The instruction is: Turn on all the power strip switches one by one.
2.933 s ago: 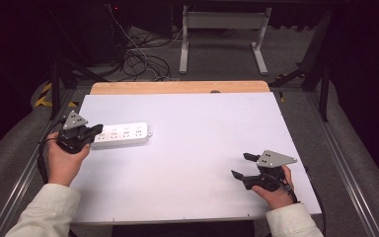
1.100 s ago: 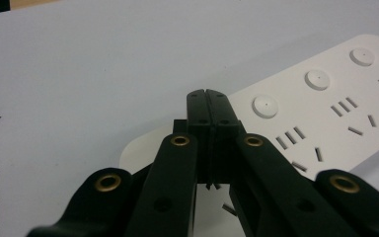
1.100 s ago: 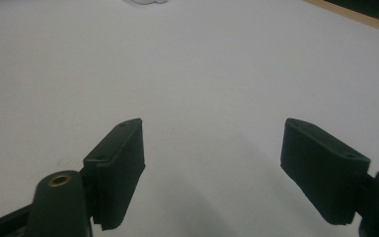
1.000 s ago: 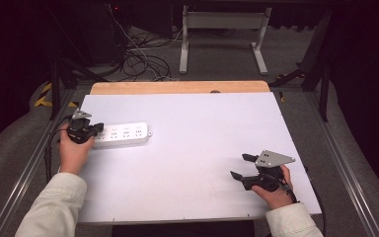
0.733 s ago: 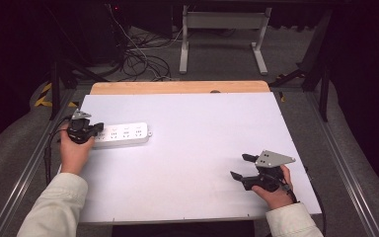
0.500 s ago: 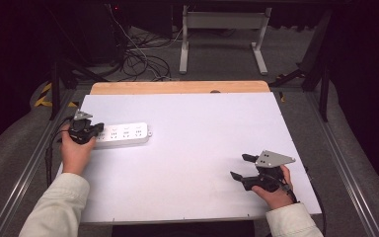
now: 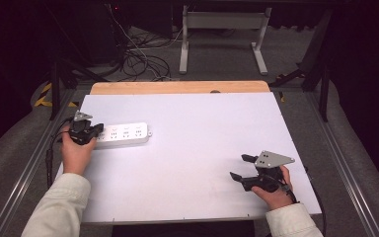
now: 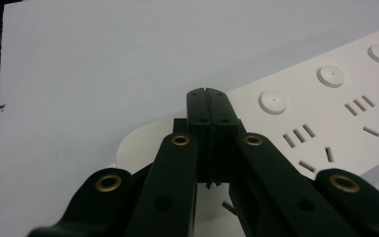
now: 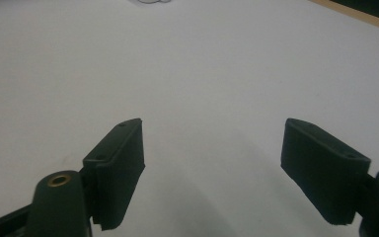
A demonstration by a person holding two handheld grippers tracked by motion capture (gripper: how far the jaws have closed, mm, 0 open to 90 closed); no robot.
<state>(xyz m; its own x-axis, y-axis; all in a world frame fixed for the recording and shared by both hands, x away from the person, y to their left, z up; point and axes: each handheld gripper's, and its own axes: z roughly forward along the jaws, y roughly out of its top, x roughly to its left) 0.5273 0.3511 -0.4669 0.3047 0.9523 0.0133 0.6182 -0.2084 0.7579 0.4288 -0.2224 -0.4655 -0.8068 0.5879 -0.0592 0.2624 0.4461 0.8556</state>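
Left gripper (image 8: 208, 94), jaws clenched on nothing, is hovering over the rigid, light, probably slick white power strip (image 7: 123, 135) at the table's (image 7: 202, 148) left edge; gripping across its narrow width looks best

Black jaws with brass-ringed screws, grey three-cornered plates, pale sleeves (image 7: 59, 210).

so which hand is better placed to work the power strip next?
Left. Its tongs are shut with the tips over the power strip by the first button. The right tongs sit open, far across the table.
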